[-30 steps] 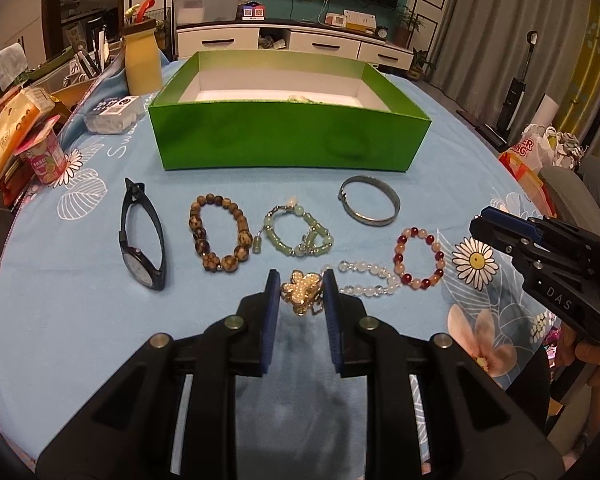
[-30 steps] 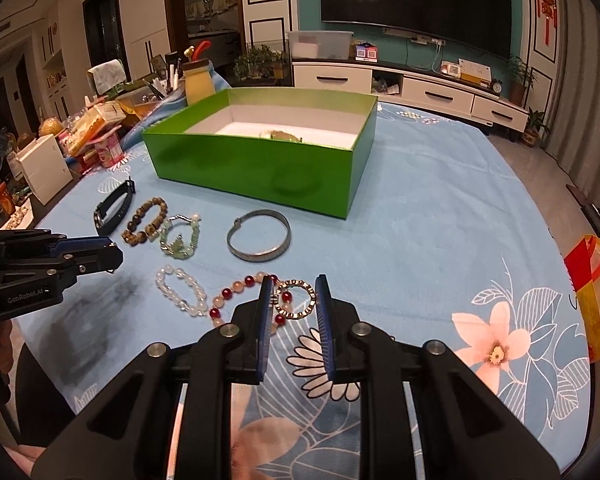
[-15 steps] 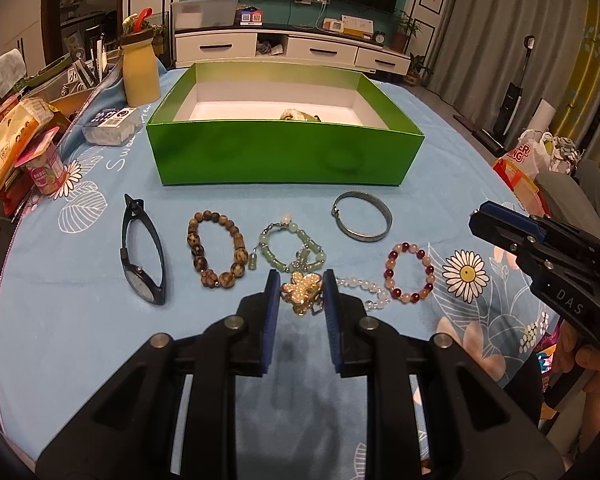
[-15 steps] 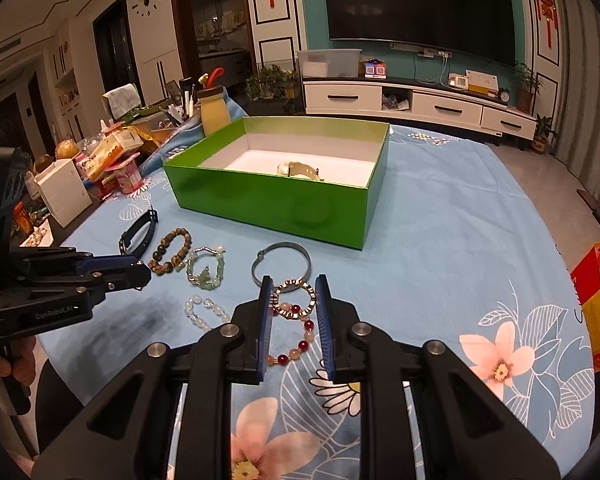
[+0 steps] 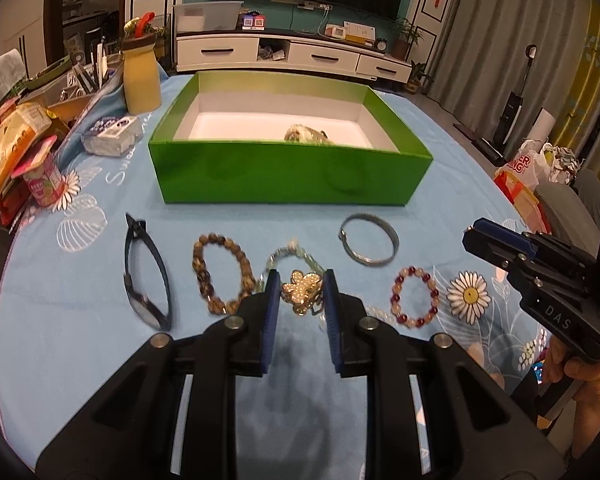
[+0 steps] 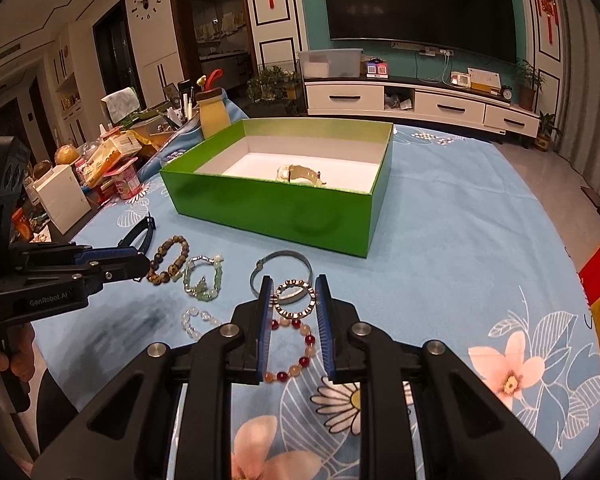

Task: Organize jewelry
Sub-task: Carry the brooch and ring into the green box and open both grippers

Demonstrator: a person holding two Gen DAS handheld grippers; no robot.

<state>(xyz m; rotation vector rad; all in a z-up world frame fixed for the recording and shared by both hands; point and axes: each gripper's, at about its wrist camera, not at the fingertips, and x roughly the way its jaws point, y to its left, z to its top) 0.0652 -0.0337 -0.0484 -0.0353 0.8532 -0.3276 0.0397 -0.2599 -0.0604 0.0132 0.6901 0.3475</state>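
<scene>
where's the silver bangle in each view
Left wrist: silver bangle lies on the cloth right of centre, between the green box and the red bead bracelet.
Right wrist: bangle lies at centre, just beyond the gripper tips, partly behind the held ring bracelet.
Shared landmark: the green box, just beyond the bangle in both.

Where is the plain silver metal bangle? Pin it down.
The silver metal bangle lies on the blue tablecloth before the green box, right of centre, behind the red-and-pink bead bracelet.
</scene>
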